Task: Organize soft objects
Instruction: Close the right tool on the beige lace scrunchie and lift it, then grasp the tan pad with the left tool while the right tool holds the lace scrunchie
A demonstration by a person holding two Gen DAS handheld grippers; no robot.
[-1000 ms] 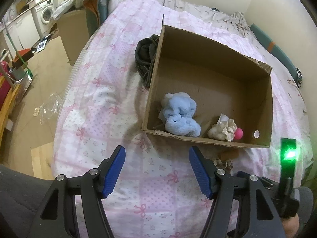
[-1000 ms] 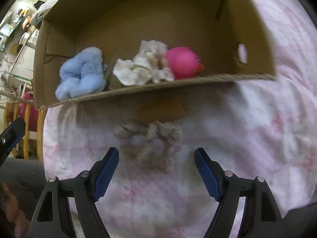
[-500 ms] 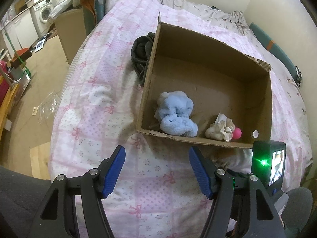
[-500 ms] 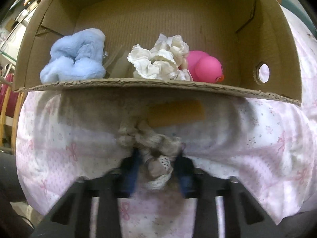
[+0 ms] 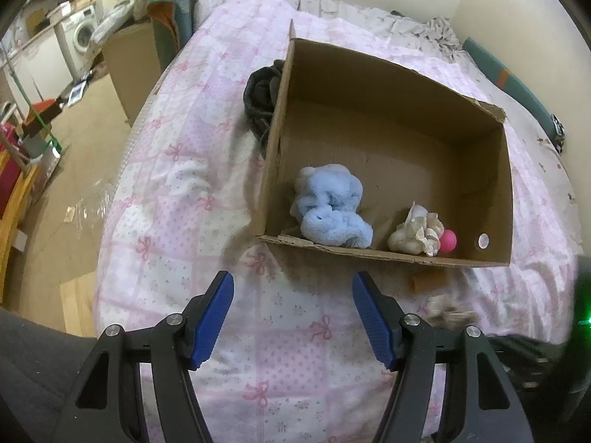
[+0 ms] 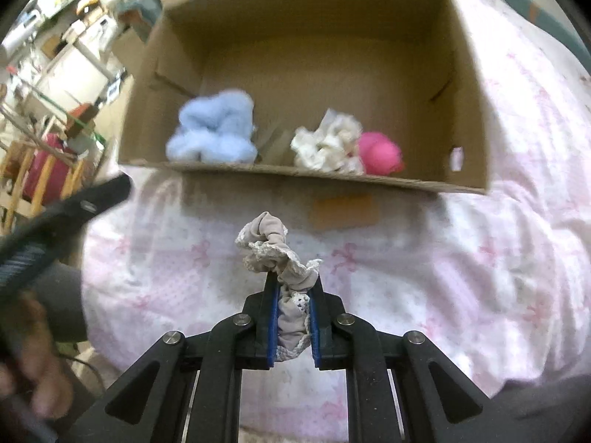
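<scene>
An open cardboard box (image 5: 495, 192) (image 6: 306, 181) lies on a pink patterned bed. Inside it rest a fluffy blue soft item (image 5: 328, 208) (image 6: 216, 133), a cream scrunchie (image 5: 415, 232) (image 6: 328, 144) and a pink soft toy (image 5: 447, 240) (image 6: 380, 153). My right gripper (image 6: 293, 288) is shut on a beige lace-trimmed scrunchie (image 6: 273, 251), held above the bedspread in front of the box. In the left wrist view that scrunchie (image 5: 448, 312) shows blurred at the lower right. My left gripper (image 5: 291, 317) hangs open over the bedspread, near the box's front wall, holding nothing.
A dark garment (image 5: 260, 99) lies against the box's left wall. The bed's edge drops to the floor on the left, where a washing machine (image 5: 83, 33) and a wooden rack (image 5: 14, 177) stand. A brown patch (image 6: 345, 210) marks the sheet before the box.
My right gripper closed on the beige scrunchie that lay in front of the box and lifted it off the bedspread, pulling back. The left gripper stayed open, barely shifting.
</scene>
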